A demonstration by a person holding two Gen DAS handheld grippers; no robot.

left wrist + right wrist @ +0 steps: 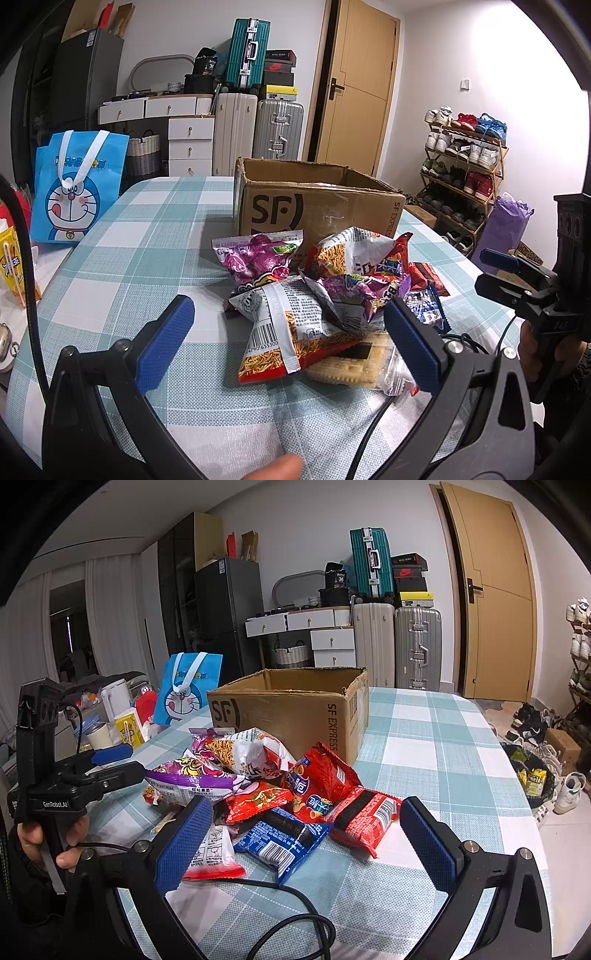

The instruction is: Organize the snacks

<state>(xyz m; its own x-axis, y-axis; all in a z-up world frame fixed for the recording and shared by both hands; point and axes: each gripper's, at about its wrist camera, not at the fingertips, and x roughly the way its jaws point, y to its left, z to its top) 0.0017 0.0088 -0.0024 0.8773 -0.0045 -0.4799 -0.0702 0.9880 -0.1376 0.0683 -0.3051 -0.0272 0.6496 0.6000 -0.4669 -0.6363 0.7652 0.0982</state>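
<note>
The cardboard box (295,705) stands open-topped, its inside hidden; crinkled snack packets (280,794) lie heaped before it. Left claw (291,343) and right claw (306,842) are both spread.

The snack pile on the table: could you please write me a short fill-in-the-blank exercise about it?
1. The snack packets lie in front of a ___ box printed SF.
2. The tablecloth has a ___ pattern.
3. Both the left gripper and the right gripper are ___.

Missing words: cardboard; checked; open
</note>
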